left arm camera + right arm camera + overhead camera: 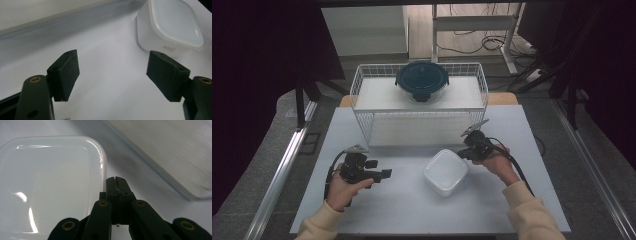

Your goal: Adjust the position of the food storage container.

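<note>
A: Item one, the main piece?

B: White square food container (445, 171), rounded corners, translucent lid fitted on top, standing flat on the white table (412, 210). It sits between the two tongs, nearer the right one.

A: Its place against the right gripper (468, 150)?

B: Just beside it. In the right gripper view the container (50, 187) lies immediately left of the closed tips (116, 182), its rounded corner next to them; I cannot tell whether tip and rim touch. Jaws pressed together, nothing between them.

A: Left gripper (384, 174)?

B: Spread wide, empty. In the left gripper view the two black pads (166, 75) stand well apart over bare table, and the container (170, 27) sits beyond the right-hand pad, apart from it. From above, the tips point across the table toward the container with a clear gap in between.

A: Hands?

B: Left hand (343, 190) and right hand (498, 162) each grip a tool body; cream sleeves (532, 215) enter from the near edge. Black cables trail from both tools.

A: Items farther out?

B: White wire basket (362, 85), beyond both tongs at the far side of the table, raised on a wire frame. Inside it: one round glass container with a dark blue clip lid (422, 79), toward the basket's back middle. Well apart from both grippers.
</note>
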{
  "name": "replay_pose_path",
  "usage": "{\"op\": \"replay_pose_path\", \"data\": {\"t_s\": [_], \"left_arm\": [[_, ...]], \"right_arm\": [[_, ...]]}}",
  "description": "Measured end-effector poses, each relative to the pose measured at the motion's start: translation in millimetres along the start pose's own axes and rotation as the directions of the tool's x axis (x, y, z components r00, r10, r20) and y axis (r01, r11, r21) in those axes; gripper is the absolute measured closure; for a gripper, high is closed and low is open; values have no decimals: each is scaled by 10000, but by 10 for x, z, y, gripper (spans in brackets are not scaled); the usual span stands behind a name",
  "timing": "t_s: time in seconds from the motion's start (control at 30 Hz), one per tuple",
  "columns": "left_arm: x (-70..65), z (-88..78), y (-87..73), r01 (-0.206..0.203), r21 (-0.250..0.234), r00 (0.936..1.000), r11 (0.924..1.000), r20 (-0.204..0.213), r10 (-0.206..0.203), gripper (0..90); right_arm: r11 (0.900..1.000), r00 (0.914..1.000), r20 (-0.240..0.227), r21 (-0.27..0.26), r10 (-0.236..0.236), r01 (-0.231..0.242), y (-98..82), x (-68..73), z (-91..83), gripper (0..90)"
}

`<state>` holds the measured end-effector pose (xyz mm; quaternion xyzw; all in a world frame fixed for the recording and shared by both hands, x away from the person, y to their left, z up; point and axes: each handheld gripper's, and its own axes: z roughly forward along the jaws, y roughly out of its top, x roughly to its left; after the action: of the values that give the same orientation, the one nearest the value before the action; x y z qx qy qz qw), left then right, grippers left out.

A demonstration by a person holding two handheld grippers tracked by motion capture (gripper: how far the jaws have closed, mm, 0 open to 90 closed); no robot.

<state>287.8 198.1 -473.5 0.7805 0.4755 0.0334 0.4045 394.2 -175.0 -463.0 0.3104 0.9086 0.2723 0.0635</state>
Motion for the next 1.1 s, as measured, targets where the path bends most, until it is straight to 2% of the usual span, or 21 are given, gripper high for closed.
{"op": "replay_pose_path", "data": {"t_s": [0.1,0.2,0.3,0.37,0.5,0.6,0.7,0.8,0.9,1.1], "left_arm": [[0,-5,-2,5,-29,10000,10000,-1,-5,254],[2,-10,-6,35,-55,10000,10000,13,-35,254],[15,-10,-8,59,-68,10000,10000,13,-59,253],[24,-14,-10,73,-51,10000,10000,16,-73,253],[32,-20,-7,126,-107,9999,9999,38,-125,253],[32,-17,-7,128,-97,9999,9999,19,-128,253],[30,-13,-4,115,-86,9999,9999,10,-115,254],[31,-7,-3,116,-69,9999,9999,-8,-116,253],[33,-4,-1,134,-60,9999,9999,-20,-134,253],[32,-4,-3,126,-61,9999,9999,-56,-126,253]], "right_arm": [[9993,9990,-228,-5,-382,382,78,126,68,891],[9986,9977,-443,-46,-521,520,135,230,109,891],[9982,9978,-312,-78,-592,590,150,269,108,891],[9986,9987,9,-193,-502,502,124,248,37,891],[9972,9994,214,-701,262,-246,-29,205,-216,891],[9945,9982,251,-912,536,-511,-208,224,-374,892],[9941,9975,227,-864,673,-651,-390,272,-443,891],[9952,9969,65,-587,788,-783,-534,343,-404,891],[9962,9962,-338,-288,808,-817,-621,433,-291,891],[9965,9945,-623,-37,837,-841,-603,530,-139,891]]}}
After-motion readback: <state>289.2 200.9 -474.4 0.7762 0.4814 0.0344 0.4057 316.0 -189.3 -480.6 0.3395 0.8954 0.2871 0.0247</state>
